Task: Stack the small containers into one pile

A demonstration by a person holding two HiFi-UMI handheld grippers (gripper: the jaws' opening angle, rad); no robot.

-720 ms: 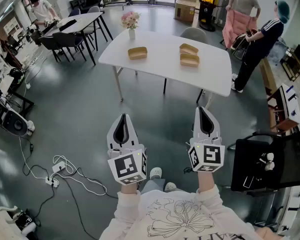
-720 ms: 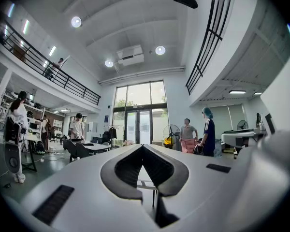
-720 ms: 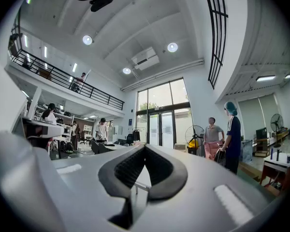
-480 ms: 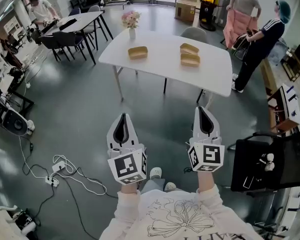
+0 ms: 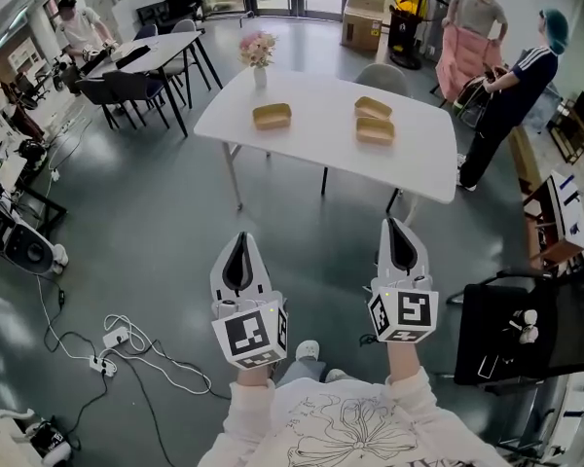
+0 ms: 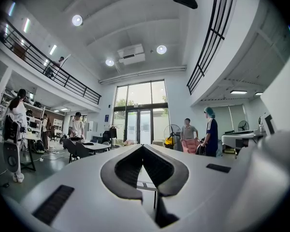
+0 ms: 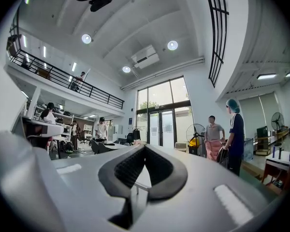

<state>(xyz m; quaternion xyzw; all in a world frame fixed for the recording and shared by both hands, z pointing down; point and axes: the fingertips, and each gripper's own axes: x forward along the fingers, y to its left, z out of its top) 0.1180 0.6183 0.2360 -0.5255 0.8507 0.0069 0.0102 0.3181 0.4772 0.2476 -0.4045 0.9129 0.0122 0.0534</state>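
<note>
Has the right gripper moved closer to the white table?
No. The right gripper keeps its gap from the white table; only the view shifted slightly.

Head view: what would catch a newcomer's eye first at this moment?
The left tongs and right tongs stand out first, both shut and empty, held level over the grey floor well short of the table. Ahead, the white table carries a lone container on its left part, and a far container close behind a near container on its right. A vase of pink flowers stands at its far corner.
</note>
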